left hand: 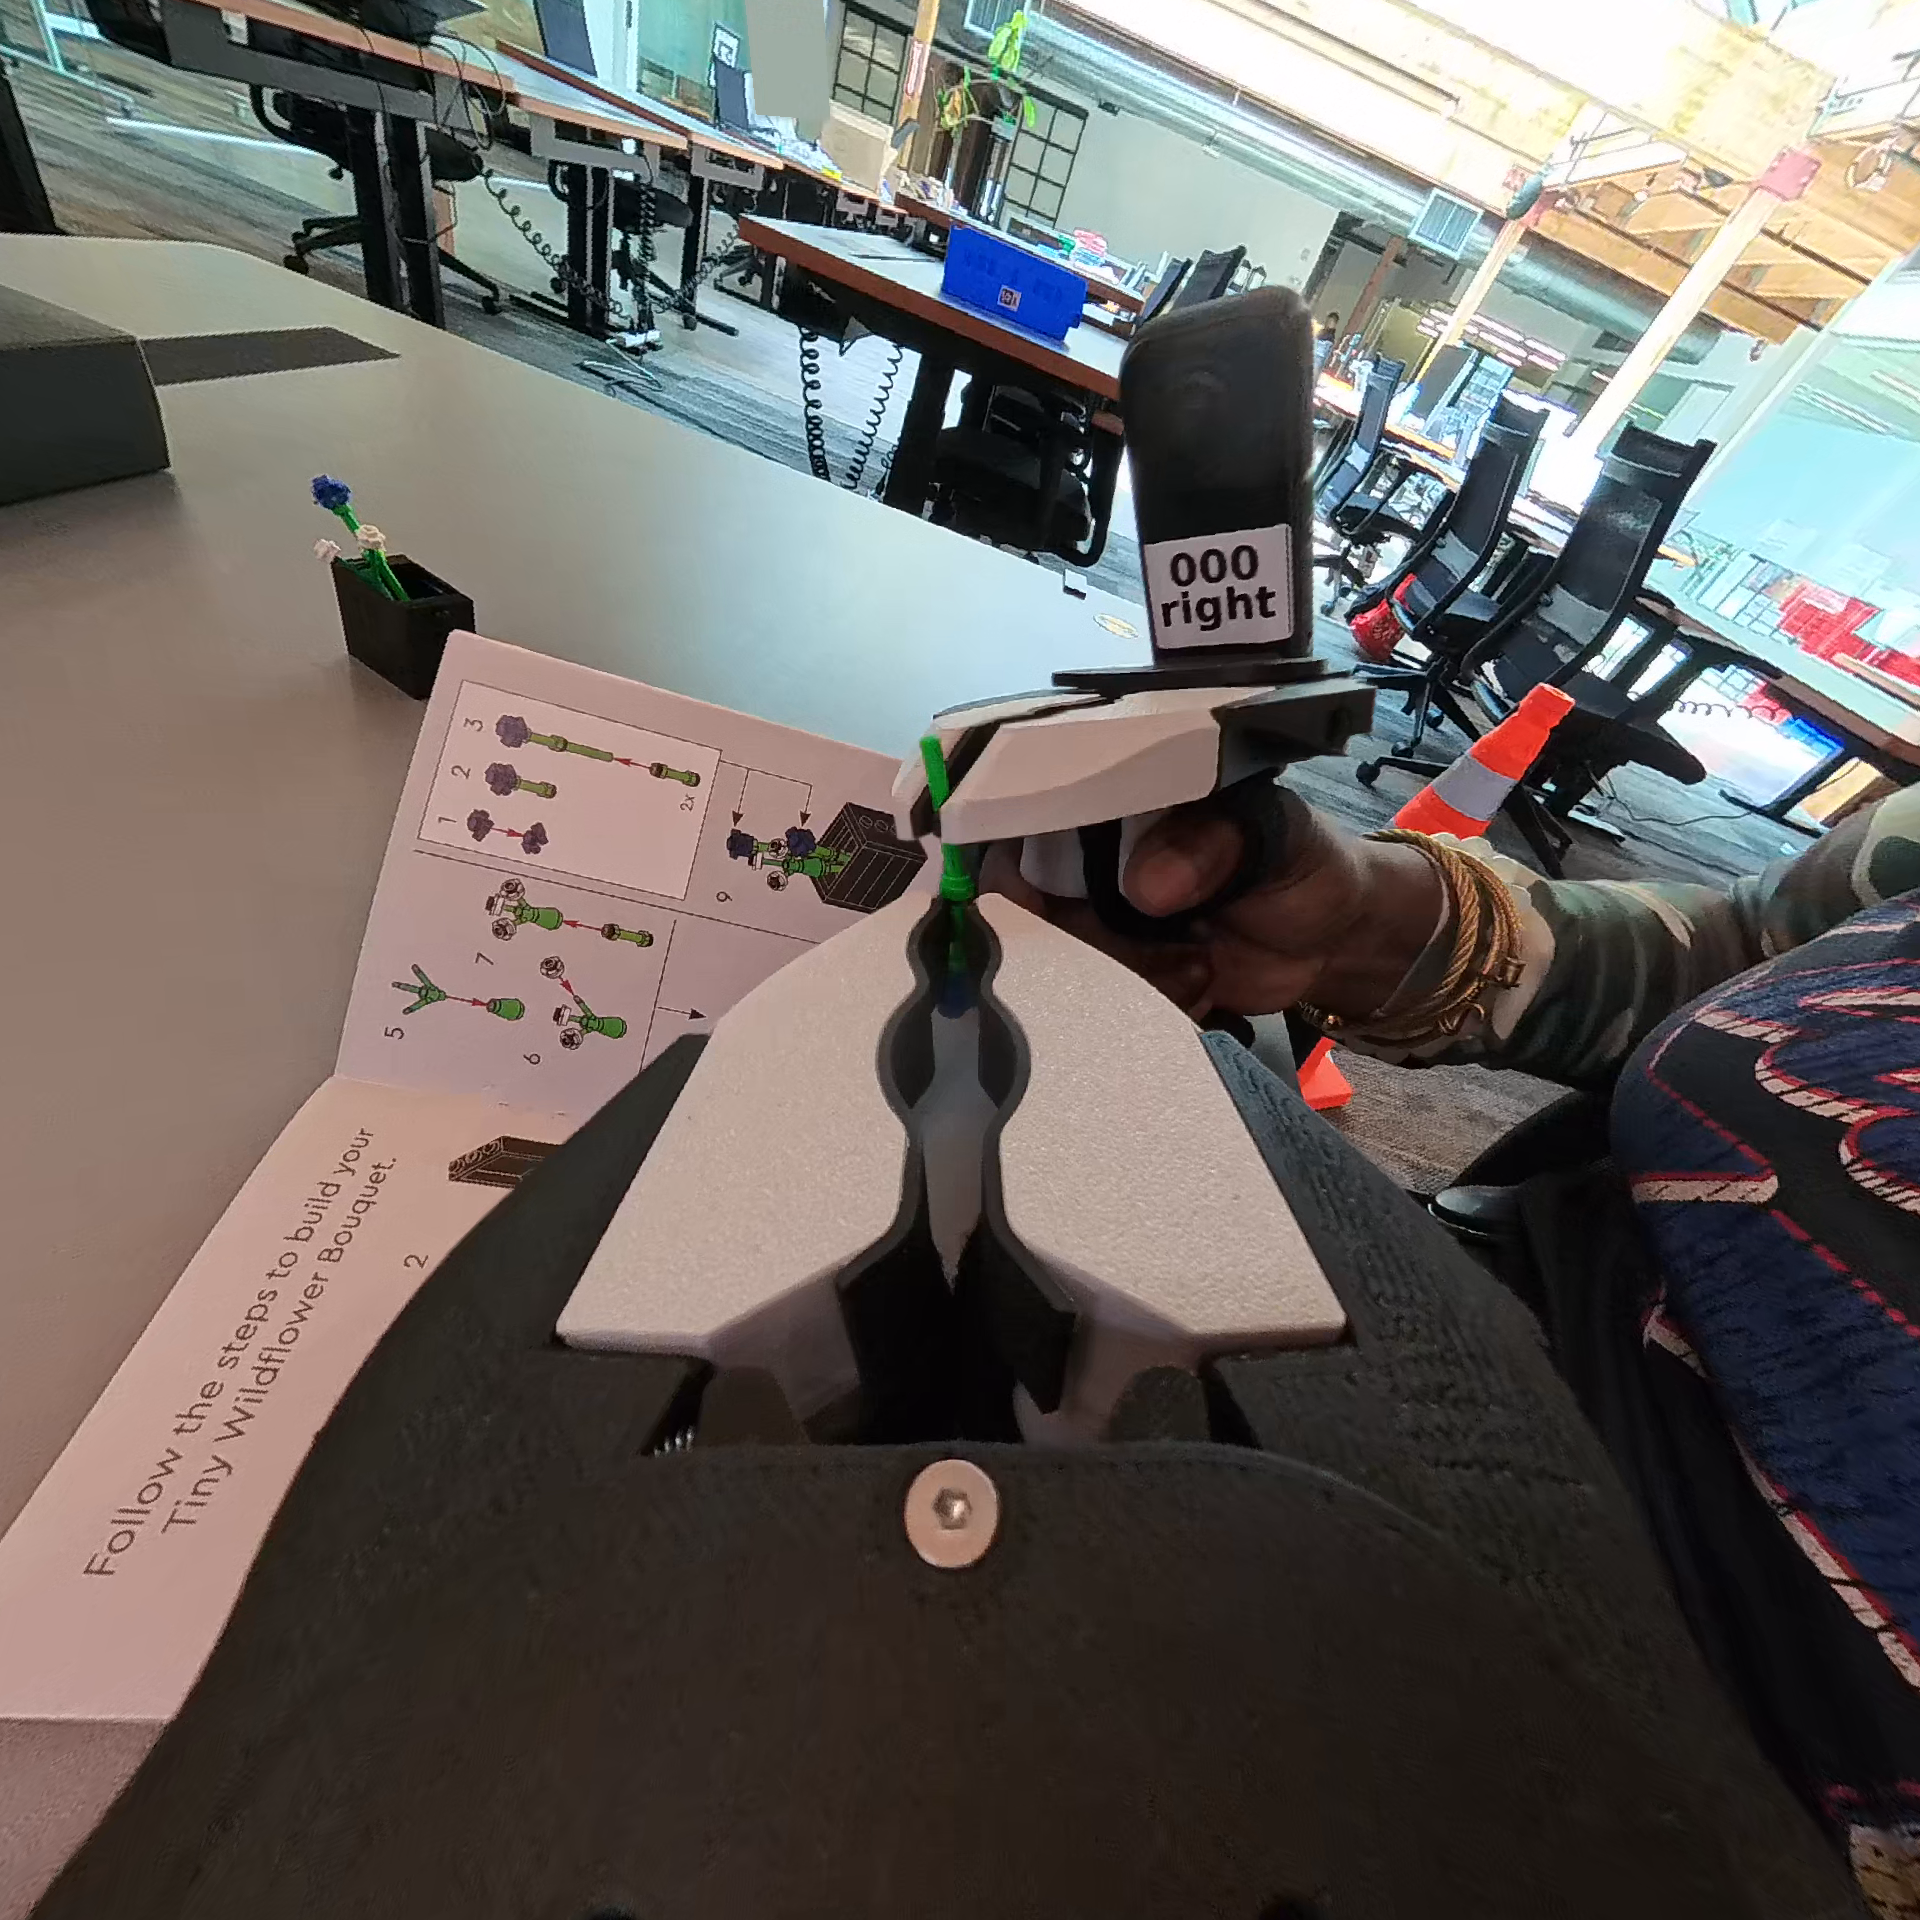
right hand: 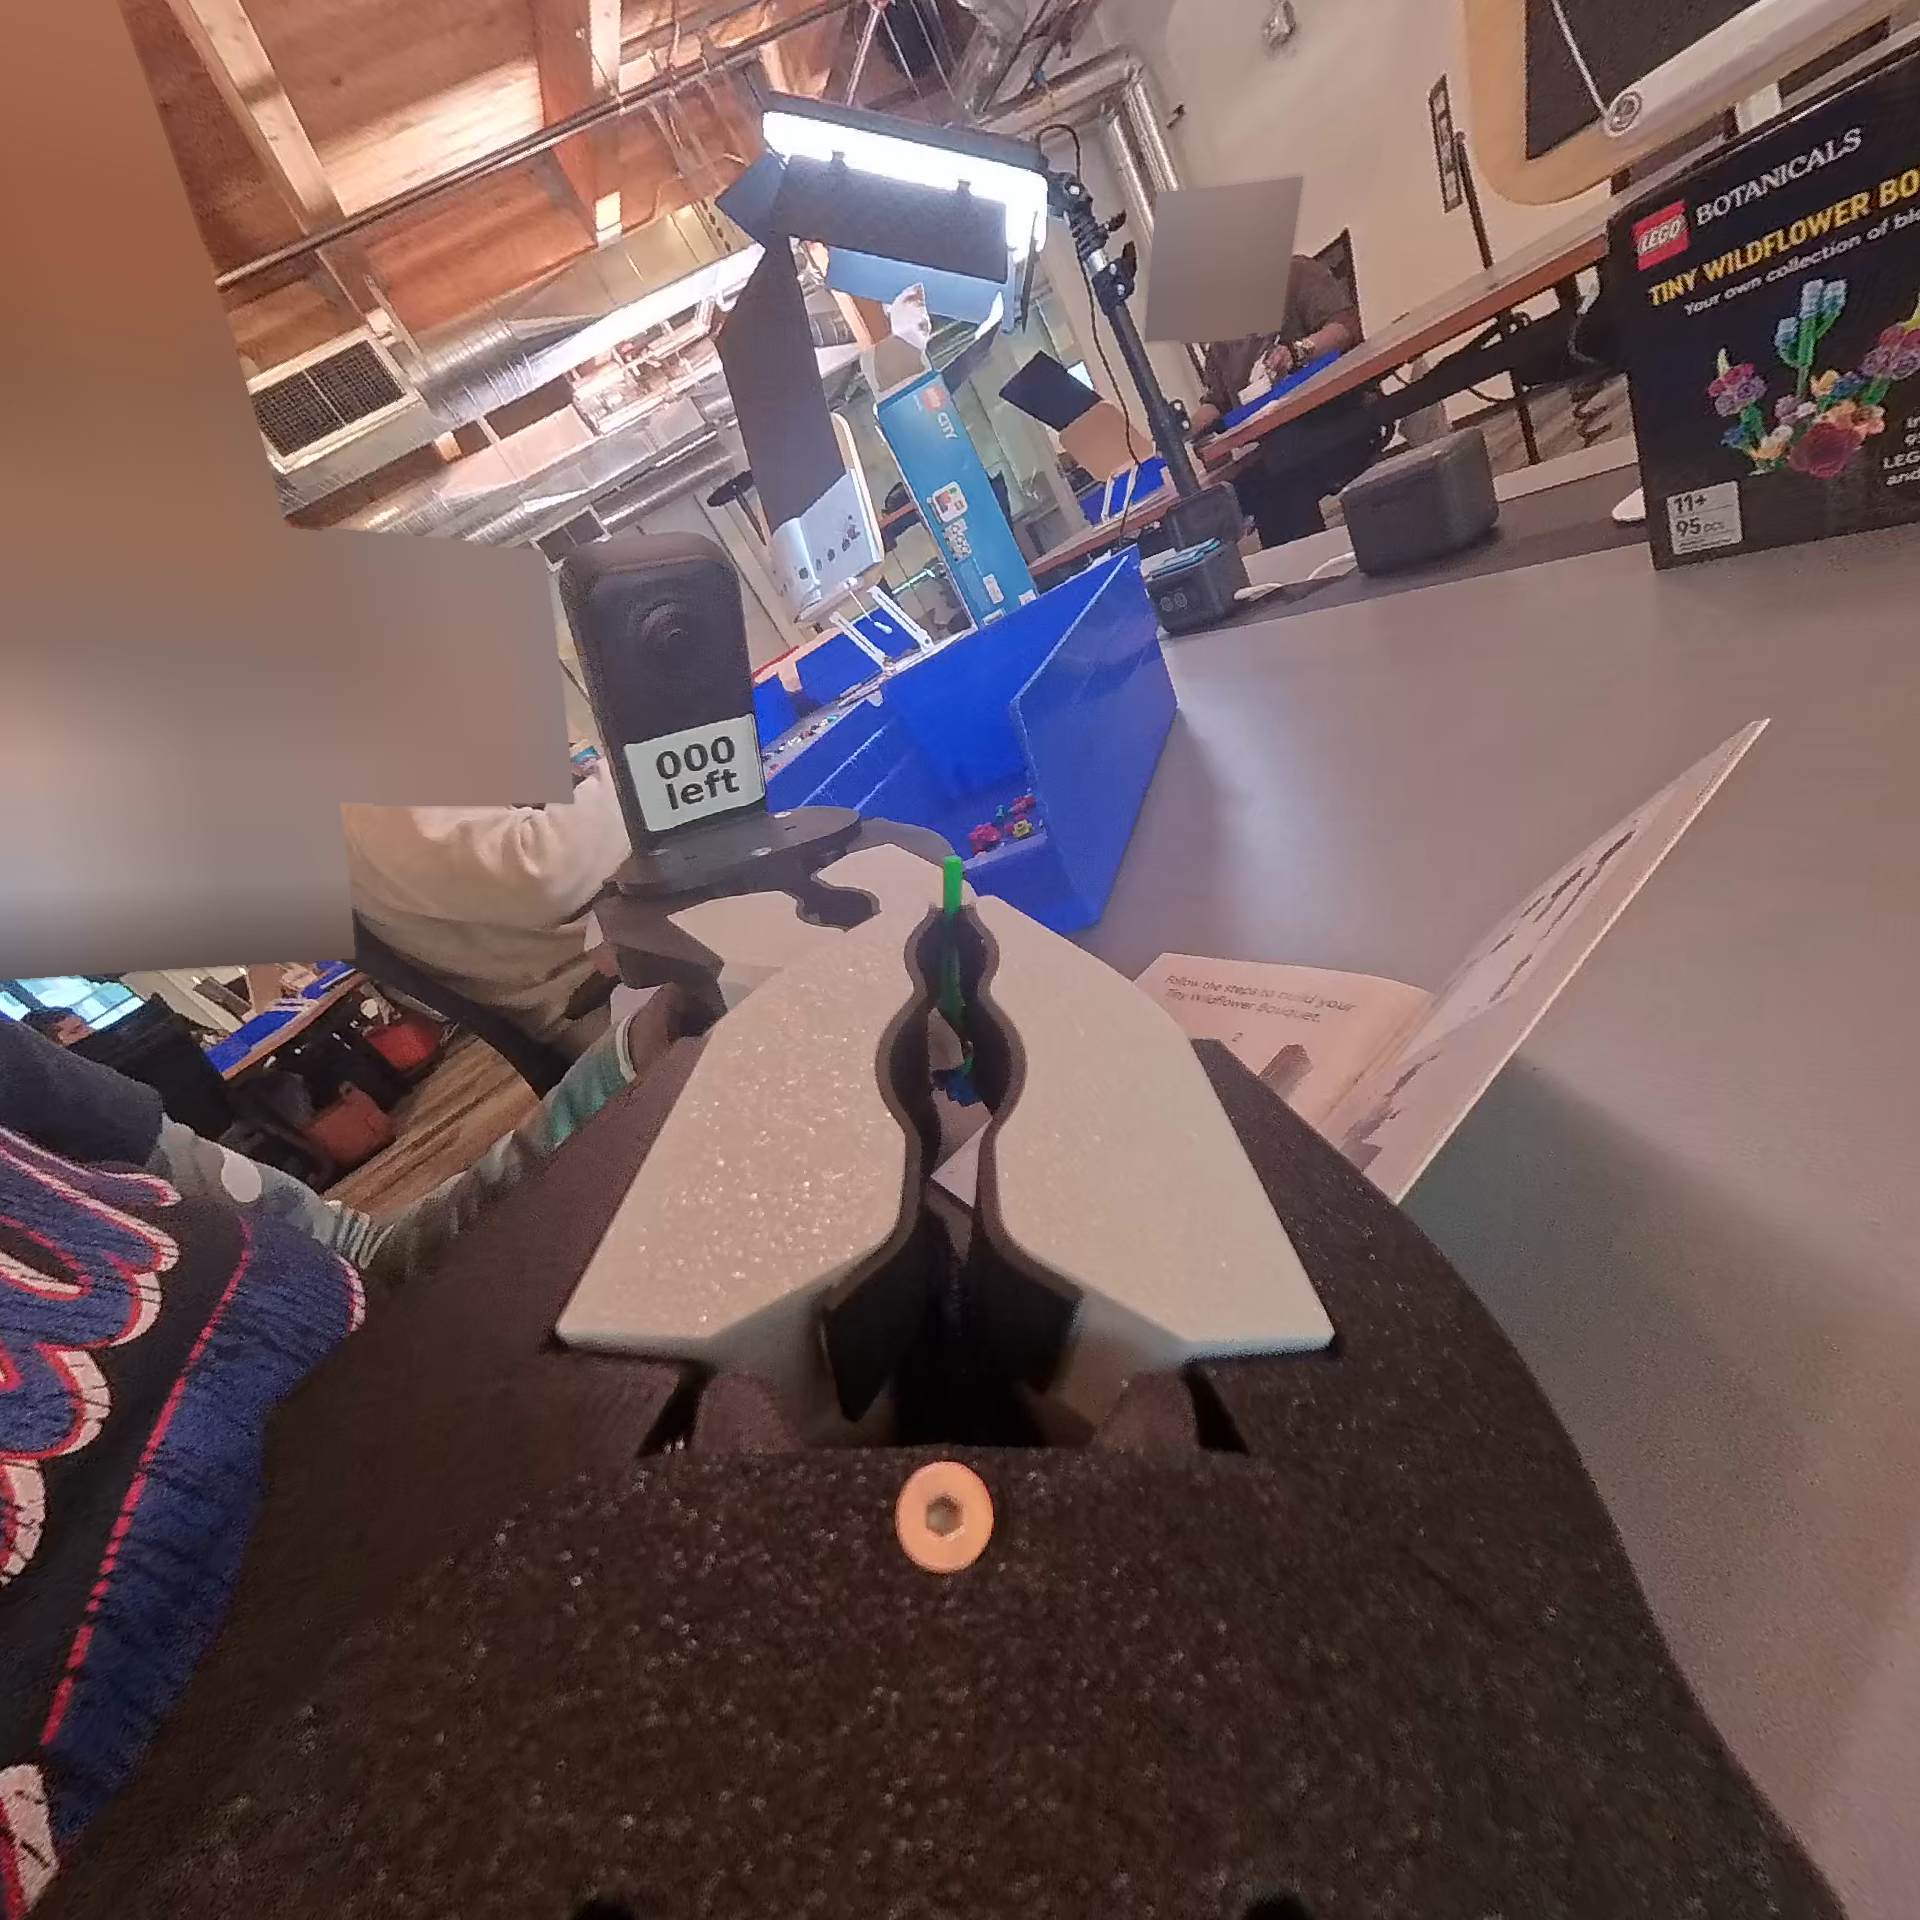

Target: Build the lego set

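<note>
Green stem (left hand: 948, 873) is pinched between both grippers, left gripper (left hand: 951, 940) and right gripper (right hand: 951, 925) each clenched on it, above the near table edge (blue flower at its end). Likely joining stem segments; next, press them straight together.

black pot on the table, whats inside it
Green stems lean inside the black pot, topped by a blue flower and small white flowers. The pot's wall hides the stem bases.

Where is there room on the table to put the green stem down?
Bare table lies behind the black pot and booklet. More lies between the booklet, blue bin and set box. It is crowded where the left gripper and right gripper meet, both holding the green stem.
</note>
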A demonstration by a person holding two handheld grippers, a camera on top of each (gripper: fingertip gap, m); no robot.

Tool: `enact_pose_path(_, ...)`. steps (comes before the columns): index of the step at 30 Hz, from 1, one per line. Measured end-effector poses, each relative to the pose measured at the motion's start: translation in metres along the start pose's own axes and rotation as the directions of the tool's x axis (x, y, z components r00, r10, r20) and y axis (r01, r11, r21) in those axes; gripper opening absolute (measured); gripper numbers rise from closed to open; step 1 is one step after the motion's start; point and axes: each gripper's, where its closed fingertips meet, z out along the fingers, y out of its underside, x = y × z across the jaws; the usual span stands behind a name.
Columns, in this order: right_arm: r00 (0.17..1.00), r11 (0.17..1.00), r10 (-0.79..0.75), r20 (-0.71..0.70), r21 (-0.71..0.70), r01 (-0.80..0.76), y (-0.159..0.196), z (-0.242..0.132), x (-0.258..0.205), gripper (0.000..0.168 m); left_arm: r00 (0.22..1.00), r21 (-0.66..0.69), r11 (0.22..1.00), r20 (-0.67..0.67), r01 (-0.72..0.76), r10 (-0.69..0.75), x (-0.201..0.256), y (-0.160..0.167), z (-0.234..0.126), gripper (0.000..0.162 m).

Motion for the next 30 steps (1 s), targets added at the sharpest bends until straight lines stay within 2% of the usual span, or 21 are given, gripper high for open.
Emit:
enact_pose_path(11,0.997,0.996,0.077,-0.015,0.056,-0.076,0.002,0.003,0.003,0.003,0.998,0.015,0.998,-0.008,0.059,-0.059,-0.004,0.000,-0.002,0.001)
enact_pose_path(23,0.995,0.996,0.086,-0.048,-0.012,-0.086,0.011,0.001,0.005,0.004,0.999,-0.014,0.999,0.007,0.047,-0.047,-0.004,0.005,-0.001,0.001)
enact_pose_path(27,0.997,0.998,0.039,-0.072,-0.038,-0.042,0.013,0.000,0.005,0.003,0.999,-0.021,0.999,0.015,0.033,-0.032,-0.004,0.006,0.000,0.001)
enact_pose_path(30,0.997,0.999,0.035,-0.064,-0.008,-0.036,0.009,0.000,0.004,0.003,0.999,-0.013,0.999,0.000,0.038,-0.038,-0.002,0.004,0.000,0.002)
